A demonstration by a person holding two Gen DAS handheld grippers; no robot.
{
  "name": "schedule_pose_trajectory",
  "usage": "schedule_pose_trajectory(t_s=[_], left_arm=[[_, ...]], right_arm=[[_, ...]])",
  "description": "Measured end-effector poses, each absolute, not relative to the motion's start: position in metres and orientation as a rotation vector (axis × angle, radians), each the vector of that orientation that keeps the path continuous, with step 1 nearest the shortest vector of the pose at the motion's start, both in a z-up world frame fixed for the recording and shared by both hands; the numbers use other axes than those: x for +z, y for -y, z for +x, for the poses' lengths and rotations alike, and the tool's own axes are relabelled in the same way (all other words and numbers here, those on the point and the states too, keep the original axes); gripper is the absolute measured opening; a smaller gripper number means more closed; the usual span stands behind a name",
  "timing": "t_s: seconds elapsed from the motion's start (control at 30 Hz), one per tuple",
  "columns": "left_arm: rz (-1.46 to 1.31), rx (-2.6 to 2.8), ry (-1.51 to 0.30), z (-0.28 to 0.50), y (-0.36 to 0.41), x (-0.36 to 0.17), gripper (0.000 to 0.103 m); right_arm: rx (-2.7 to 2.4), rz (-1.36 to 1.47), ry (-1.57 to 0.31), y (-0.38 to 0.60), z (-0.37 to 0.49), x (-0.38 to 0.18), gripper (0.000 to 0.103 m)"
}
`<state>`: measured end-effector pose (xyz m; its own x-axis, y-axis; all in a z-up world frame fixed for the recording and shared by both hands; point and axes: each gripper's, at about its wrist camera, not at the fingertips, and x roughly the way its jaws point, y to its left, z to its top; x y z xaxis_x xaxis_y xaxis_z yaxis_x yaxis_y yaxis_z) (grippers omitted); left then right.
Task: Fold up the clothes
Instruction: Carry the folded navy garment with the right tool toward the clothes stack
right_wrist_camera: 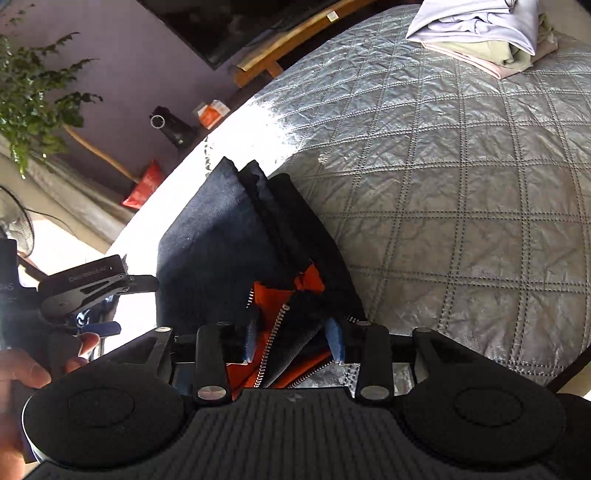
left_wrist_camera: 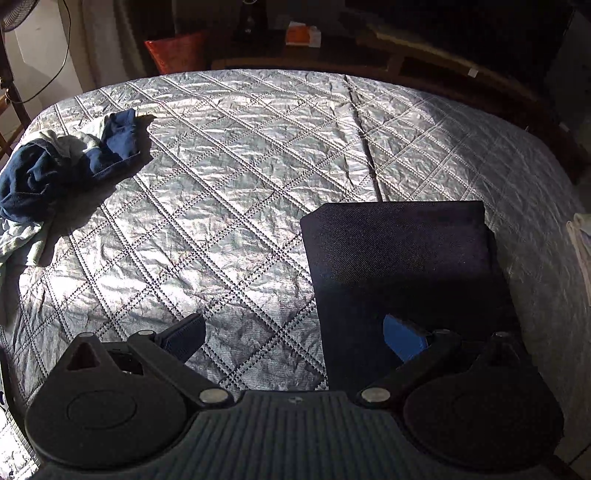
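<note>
- At the far left of the grey quilted bedspread (left_wrist_camera: 229,155), a crumpled heap of dark blue and pale green clothes (left_wrist_camera: 55,173) lies in the sun, well apart from the rest.
- The left gripper (left_wrist_camera: 295,334) hovers over the bedspread with its jaws spread wide and nothing between them. Its left blue fingertip (left_wrist_camera: 186,338) is above the bare quilt, and the right one is above the near edge of the folded garment.
- The folded dark navy garment (left_wrist_camera: 402,266) lies flat as a neat rectangle on the near right part of the bed.
- In the right wrist view, the right gripper (right_wrist_camera: 293,341) has its jaws part way closed on the garment's near end, where an orange lining (right_wrist_camera: 271,295) and a silver zipper (right_wrist_camera: 275,332) show.
- A hand (right_wrist_camera: 22,373) holds the left tool at that view's left edge.
- A stack of folded pale clothes (right_wrist_camera: 484,33) sits at the far right of the bed.
</note>
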<state>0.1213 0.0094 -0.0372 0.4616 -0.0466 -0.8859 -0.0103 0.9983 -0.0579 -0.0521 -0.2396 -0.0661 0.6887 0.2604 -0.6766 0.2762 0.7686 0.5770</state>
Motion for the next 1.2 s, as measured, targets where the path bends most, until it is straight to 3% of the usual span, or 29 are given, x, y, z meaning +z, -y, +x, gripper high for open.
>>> schedule_pose_trajectory(t_s=[0.1,0.17,0.3,0.67,0.73,1.2], left_arm=[[0.004,-0.037,-1.107,0.121,0.01,-0.047,0.102],[0.031,-0.035,-1.107,0.121,0.017,-0.05,0.102],[0.054,-0.009,-1.096,0.123,0.016,-0.052,0.103],[0.028,-0.053,-1.03,0.119,0.006,-0.036,0.102],[0.061,-0.03,-1.046,0.119,0.004,-0.042,0.102],[0.047,-0.001,-1.155,0.114,0.005,-0.076,0.103]], right_arm=[[0.0,0.669,-0.795,0.252,-0.053,-0.051,0.048],[0.041,0.635,-0.774,0.262,-0.043,-0.039,0.054],[0.18,0.623,-0.829,0.283,-0.007,-0.035,0.084],[0.521,0.703,-1.155,0.285,0.075,-0.104,0.085],[0.596,0.723,-1.149,0.278,0.083,-0.108,0.098],[0.904,0.719,-1.272,0.247,0.152,-0.12,0.098]])
